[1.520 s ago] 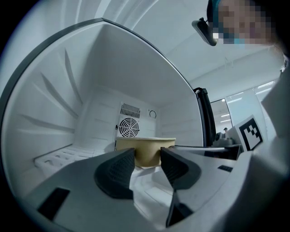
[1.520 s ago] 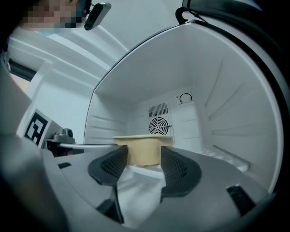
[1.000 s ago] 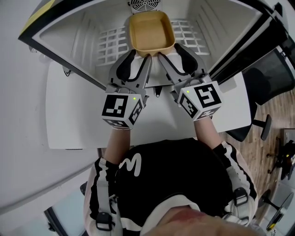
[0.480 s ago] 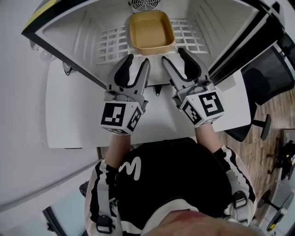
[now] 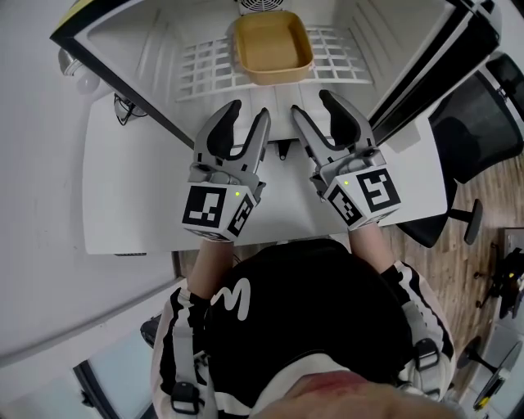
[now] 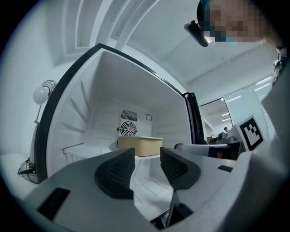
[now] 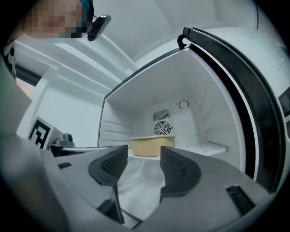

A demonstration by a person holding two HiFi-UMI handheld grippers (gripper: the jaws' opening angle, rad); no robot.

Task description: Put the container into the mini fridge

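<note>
Already the container [image 5: 273,47] sits inside the mini fridge [image 5: 155,49], flat on the white wire shelf [image 5: 205,74] and close to the round fan grille [image 5: 264,6] in the fridge's back wall, so I judge the placing done or nearly so. It is a shallow tan tub with rounded corners and no lid, and from above it looks empty. Apart from the tub, nothing shows on the fridge's shelf or on the floor beneath it. Both tongs are released. The left gripper [image 5: 248,112] and the right gripper [image 5: 312,106] hover side by side just outside the fridge's open mouth. Each has its jaws spread with nothing between them, and the tub shows through each gap only from well back inside the fridge. By its look the tub is probably light, stiff plastic with smooth and rather slippery walls, not fragile. If it needed shifting, the best hold would be on the rim or upper wall at the side nearest the fridge's opening, or one gripper on each side wall. Dragging it might catch its base on the shelf's wires, so I would lift it slightly first.
</note>
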